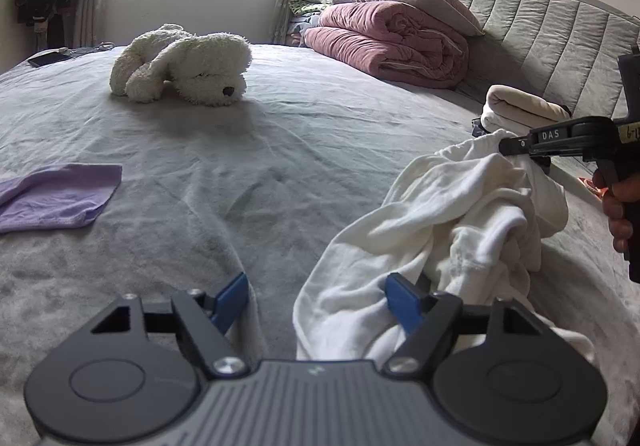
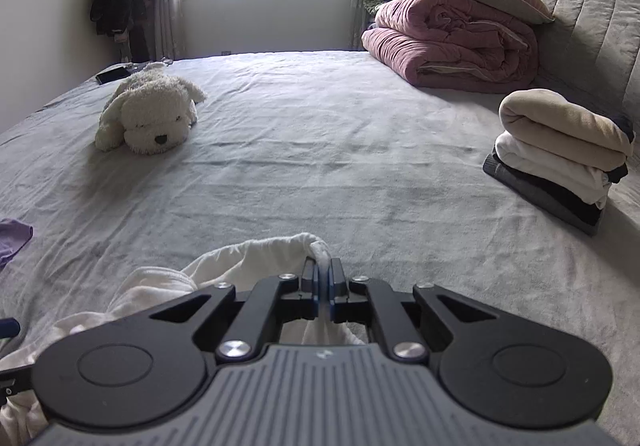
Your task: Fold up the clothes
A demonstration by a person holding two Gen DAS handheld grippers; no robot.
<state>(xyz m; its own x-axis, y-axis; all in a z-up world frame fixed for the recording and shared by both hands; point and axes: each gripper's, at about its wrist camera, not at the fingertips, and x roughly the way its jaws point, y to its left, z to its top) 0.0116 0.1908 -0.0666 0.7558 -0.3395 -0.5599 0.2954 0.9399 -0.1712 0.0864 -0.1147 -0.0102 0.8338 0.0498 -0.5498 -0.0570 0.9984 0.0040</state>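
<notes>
Right gripper (image 2: 322, 286) pinches white garment (image 1: 452, 214); left gripper (image 1: 316, 302) spread wide.
Folded stack (image 2: 560, 154) shows fully only in right view.

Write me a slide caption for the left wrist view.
Open left tool beside a crumpled white garment that the right tool pinches above the grey bed.

Soft white cotton garment (image 1: 440, 214), matt

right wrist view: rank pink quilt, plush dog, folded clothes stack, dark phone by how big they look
1. pink quilt
2. folded clothes stack and plush dog: look alike, and the dog lies farther off, so unranked
3. dark phone, smallest
</notes>
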